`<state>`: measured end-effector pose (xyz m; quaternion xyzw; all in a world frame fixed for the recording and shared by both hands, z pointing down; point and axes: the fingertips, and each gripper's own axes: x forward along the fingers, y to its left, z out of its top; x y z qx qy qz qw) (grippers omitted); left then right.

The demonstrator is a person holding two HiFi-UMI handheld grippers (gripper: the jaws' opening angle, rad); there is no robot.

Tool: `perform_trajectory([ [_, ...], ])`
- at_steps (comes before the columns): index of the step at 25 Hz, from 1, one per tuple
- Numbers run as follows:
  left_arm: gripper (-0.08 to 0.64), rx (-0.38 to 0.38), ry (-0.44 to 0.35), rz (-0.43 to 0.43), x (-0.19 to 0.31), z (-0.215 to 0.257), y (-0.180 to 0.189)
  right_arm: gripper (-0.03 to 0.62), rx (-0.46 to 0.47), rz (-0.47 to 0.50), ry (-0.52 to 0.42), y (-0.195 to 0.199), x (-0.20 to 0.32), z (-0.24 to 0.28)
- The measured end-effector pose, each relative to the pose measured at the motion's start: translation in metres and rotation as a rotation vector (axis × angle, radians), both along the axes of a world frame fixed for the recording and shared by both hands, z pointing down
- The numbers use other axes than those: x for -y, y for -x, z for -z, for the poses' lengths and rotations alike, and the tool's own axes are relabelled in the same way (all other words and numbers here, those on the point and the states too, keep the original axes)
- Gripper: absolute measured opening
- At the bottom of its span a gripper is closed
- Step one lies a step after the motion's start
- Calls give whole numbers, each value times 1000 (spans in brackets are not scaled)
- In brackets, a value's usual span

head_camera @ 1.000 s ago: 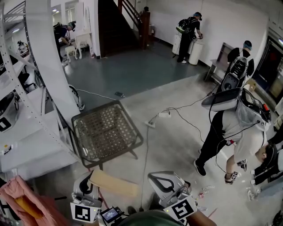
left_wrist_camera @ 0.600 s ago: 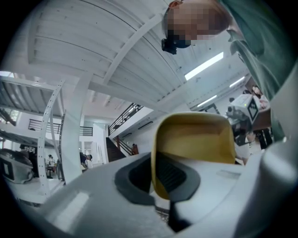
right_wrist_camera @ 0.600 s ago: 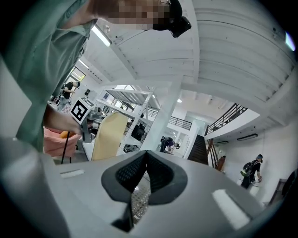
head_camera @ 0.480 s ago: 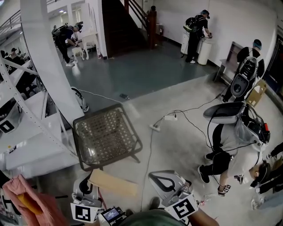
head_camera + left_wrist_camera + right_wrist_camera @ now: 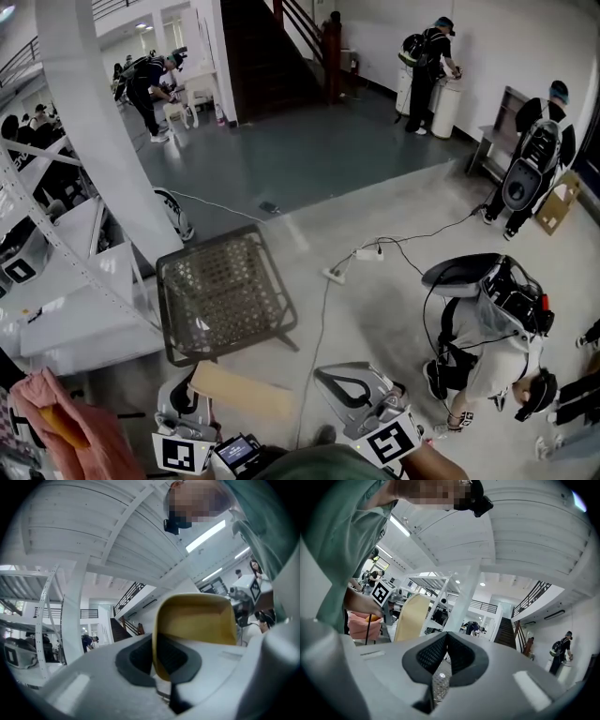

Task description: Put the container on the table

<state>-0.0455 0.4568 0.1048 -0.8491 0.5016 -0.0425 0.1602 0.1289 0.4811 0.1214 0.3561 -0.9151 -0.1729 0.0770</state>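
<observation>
Holding tan container (image 5: 197,620) by its wall in left gripper (image 5: 157,656), jaws pinched tight; right gripper (image 5: 446,656) closed on nothing. Hovering over bare floor (image 5: 375,319), near woven-topped furniture (image 5: 225,295); white shelving frame (image 5: 75,281) left, cable (image 5: 412,239) and crouching person (image 5: 483,328) right. Showing square-patterned marker cubes (image 5: 178,453).

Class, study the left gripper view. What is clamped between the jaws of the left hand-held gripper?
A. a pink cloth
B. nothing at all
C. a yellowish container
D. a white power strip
C: the left hand-held gripper has its jaws closed on the wall of the yellowish container, which rises just in front of its camera.
</observation>
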Motion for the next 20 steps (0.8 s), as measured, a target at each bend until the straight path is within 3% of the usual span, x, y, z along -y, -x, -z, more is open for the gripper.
perform_trajectory([
  [12,2,25,-2,-10,23,4,-29,5,30,-7,25,-28,20,-6],
  [20,2,0,-12,-50,58,4,-9,5,5,-51,26,-9,45,-4],
])
